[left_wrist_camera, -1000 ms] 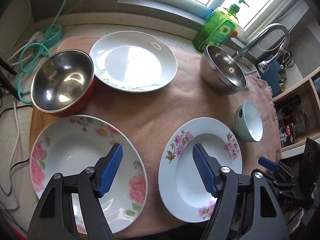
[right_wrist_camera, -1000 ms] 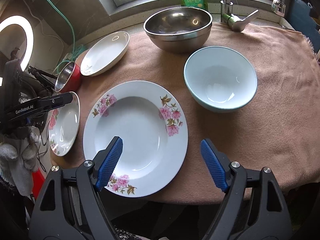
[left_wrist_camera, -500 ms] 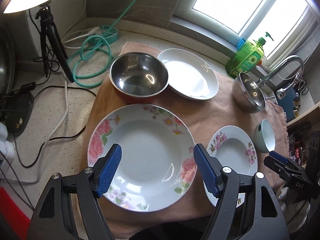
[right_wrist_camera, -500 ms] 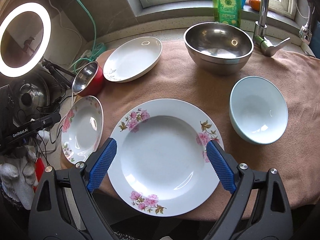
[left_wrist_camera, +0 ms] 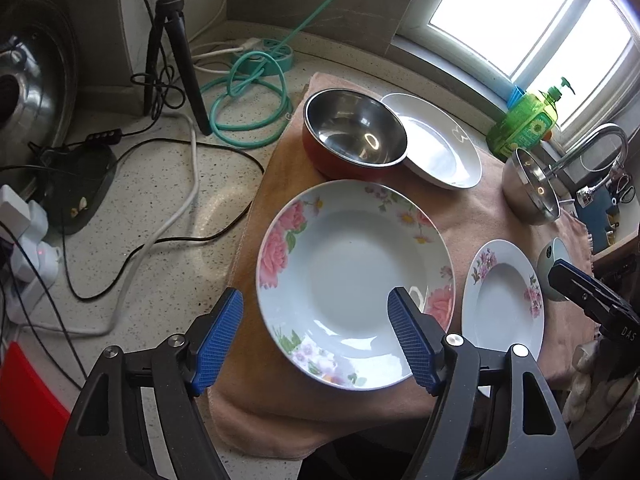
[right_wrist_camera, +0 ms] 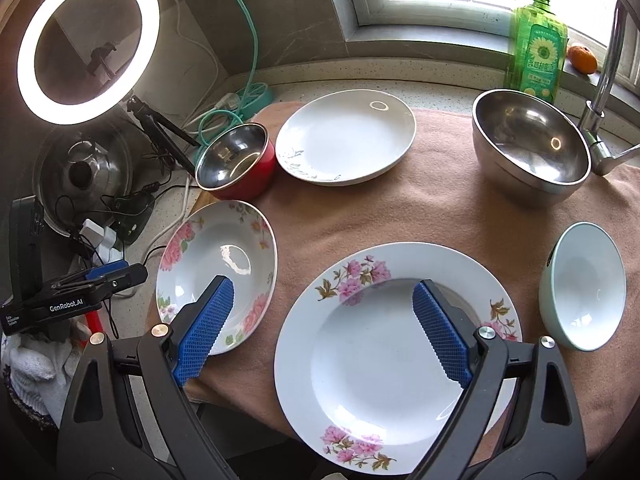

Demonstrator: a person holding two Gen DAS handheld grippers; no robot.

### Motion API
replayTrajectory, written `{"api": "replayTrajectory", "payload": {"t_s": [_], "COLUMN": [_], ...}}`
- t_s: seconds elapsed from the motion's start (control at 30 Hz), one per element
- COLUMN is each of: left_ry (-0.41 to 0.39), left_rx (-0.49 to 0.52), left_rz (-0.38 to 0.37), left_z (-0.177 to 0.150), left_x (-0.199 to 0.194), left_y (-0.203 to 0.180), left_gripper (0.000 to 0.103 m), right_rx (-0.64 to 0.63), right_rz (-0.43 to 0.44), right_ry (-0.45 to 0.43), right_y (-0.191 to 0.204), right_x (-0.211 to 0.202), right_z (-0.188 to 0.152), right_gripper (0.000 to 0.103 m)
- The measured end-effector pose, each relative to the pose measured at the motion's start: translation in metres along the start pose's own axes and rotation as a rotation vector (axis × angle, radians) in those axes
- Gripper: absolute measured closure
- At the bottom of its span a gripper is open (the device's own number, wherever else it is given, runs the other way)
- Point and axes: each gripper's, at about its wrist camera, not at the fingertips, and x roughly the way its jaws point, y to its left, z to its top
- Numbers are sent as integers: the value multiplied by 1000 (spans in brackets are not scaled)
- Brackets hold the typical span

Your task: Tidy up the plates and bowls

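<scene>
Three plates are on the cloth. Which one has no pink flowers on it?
The white plate at the back, beside the red bowl. It carries only a faint grey leaf sprig, while the two front plates have pink blossoms on their rims.

Daylight pours through the window (left_wrist_camera: 532, 28), blown out to plain white, while a lit ring light (right_wrist_camera: 86, 44) adds a second glow from the left. Small round glints of it sit on the white plate (right_wrist_camera: 348, 136) and steel bowl (right_wrist_camera: 532, 146). Both views stay sharp but bend strongly and darken toward the corners
</scene>
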Motion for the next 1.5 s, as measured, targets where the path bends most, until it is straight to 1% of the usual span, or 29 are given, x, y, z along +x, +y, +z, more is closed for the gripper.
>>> {"api": "replayTrajectory", "payload": {"t_s": [0.07,0.13,0.2,0.33,0.57,0.67,0.73,0.9,1.03,1.07,1.13,1.17,1.23,1.33,1.37,1.4,1.43,1.5], "left_ry": [3,-1,-5,-4,29,52,60,56,53,50,42,45,46,35,36,39,43,47], "left_rx": [-11,-9,-11,-45,-118,-155,-153,-152,-185,-188,-176,-171,-161,-154,-154,-157,-160,-159], "left_rz": [-6,4,5,68,99,75,71,32,-19,-15,-21,-19,-30,-27,-28,-32,-36,-35], "left_z": [-3,-5,-7,-10,-15,-18,-19,-19,-17,-16,-16,-16,-15,-13,-12,-11,-10,-10], "left_x": [1,1,0,2,10,15,18,20,22,22,23,25,26,27,28,30,31,33], "left_y": [4,6,8,15,31,38,37,33,35,35,34,33,31,30,30,31,32,33], "left_gripper": [28,28,28,28,28,28,28,28,28,28,28,28,31,34,39,44,45,51], "right_rx": [-25,-45,-61,-89,-126,-141,-142,-127,-124,-123,-120,-118,-116,-104,-98,-94,-90,-86], "right_rz": [-7,-9,-5,12,-30,-46,-38,-8,6,9,22,28,38,50,55,60,62,64], "right_ry": [-13,-21,-15,1,34,53,71,113,145,150,165,172,184,202,209,217,224,231], "right_y": [6,12,16,25,34,37,37,35,37,37,37,37,38,38,37,37,36,36], "right_x": [2,5,8,17,33,40,45,60,71,74,78,80,84,91,93,96,98,101], "right_z": [2,4,6,10,15,17,18,19,19,19,19,20,20,21,21,21,21,21], "right_gripper": [10,10,10,10,10,10,10,10,10,11,18,19,27,32,34,38,41,42]}}
